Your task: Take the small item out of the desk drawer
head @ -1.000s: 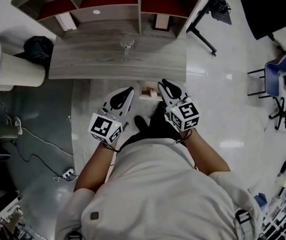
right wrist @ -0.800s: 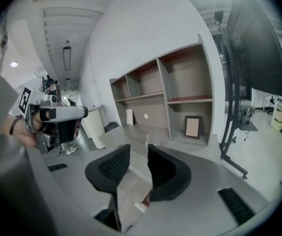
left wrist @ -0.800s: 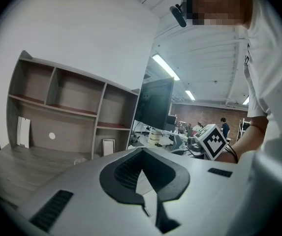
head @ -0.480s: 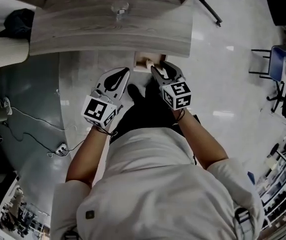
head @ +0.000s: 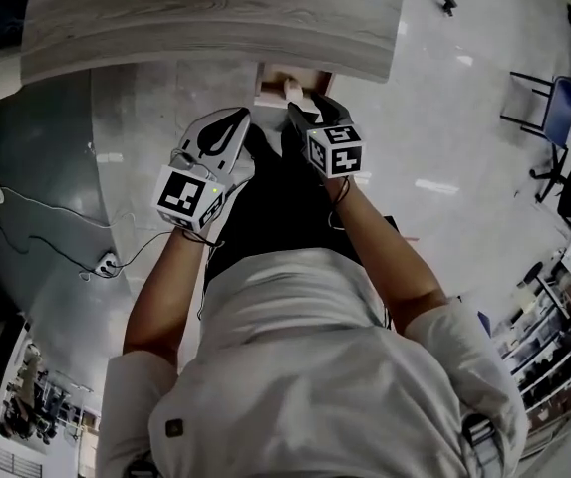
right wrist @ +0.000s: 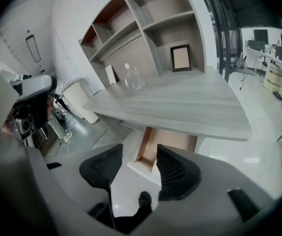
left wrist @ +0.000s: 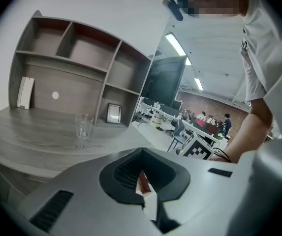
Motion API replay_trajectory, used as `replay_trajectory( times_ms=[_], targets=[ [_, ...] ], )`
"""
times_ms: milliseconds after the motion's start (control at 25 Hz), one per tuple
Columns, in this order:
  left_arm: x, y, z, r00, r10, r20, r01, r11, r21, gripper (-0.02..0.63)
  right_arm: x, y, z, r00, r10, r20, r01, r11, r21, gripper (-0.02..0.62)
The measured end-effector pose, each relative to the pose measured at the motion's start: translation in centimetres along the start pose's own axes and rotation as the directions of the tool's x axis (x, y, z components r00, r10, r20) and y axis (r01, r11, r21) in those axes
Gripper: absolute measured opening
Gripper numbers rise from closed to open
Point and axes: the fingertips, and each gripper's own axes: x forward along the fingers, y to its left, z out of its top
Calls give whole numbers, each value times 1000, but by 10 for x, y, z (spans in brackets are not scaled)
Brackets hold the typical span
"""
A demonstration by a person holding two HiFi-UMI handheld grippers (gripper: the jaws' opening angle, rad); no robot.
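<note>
The wooden desk drawer (head: 273, 78) stands pulled out under the desk top's (head: 215, 28) near edge. A small pale item (head: 292, 89) shows inside it, too small to make out. My right gripper (head: 305, 104) points down at the drawer. Its jaws have just been opening and stand open with nothing between them. In the right gripper view the drawer (right wrist: 166, 139) shows past the right gripper (right wrist: 140, 154), a little way off. My left gripper (head: 233, 119) hangs to the left of the drawer, shut (left wrist: 143, 178) and empty; only a thin slit shows between its pads.
A clear glass (left wrist: 84, 127) and a small picture frame (left wrist: 113, 113) stand on the desk below a shelf unit (right wrist: 145, 23). The person's legs and a black shoe (right wrist: 144, 199) are under the grippers. Cables and a power strip (head: 106, 264) lie on the floor at left.
Both grippers have sunk from desk-top height to the level of the drawer. The right jaws went from shut to open. The desk has slid toward the top of the head view.
</note>
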Motion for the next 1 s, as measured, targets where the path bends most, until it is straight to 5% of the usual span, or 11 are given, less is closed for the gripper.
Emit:
replay_trajectory(
  times_ms=[440,1000],
  targets=[
    [33,25,-69,996,-5,-87,4,1000,-4,15,76,-29,-68,989,-27,-145,32,999,37,225],
    [74,37,-102,994,-15,-107,10,999,-49,15,129,-55,-98,959,-72,-275,85,996,34,229]
  ],
)
